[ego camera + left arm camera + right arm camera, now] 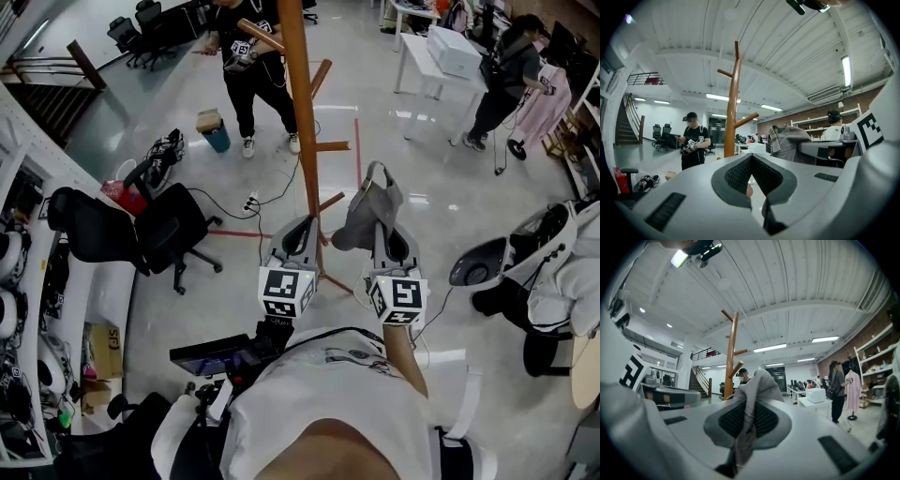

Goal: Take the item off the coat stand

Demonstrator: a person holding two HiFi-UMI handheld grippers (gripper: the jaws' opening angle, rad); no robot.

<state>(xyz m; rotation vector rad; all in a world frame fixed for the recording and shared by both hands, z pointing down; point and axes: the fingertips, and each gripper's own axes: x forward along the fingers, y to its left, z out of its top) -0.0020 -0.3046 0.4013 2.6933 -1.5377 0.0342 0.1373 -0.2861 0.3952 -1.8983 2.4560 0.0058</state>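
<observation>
A wooden coat stand [302, 122] rises in the middle of the head view, its pegs bare. My right gripper [379, 202] is shut on a grey cloth item [354, 225], which hangs just right of the pole. In the right gripper view the grey cloth [759, 383] is pinched between that gripper's [749, 404] pads, with the stand [731, 352] behind it to the left. My left gripper [305, 225] is close in front of the pole. The left gripper [751, 158] is shut and holds nothing. Its view shows the stand [733, 103] ahead and the grey item [790, 140] apart from it on the right.
A person in black [251, 66] stands just beyond the stand. A black office chair [155, 230] and cables lie on the floor to the left. A white table [412, 52] with a box, another person [506, 80] and a pink garment [544, 103] are at the back right.
</observation>
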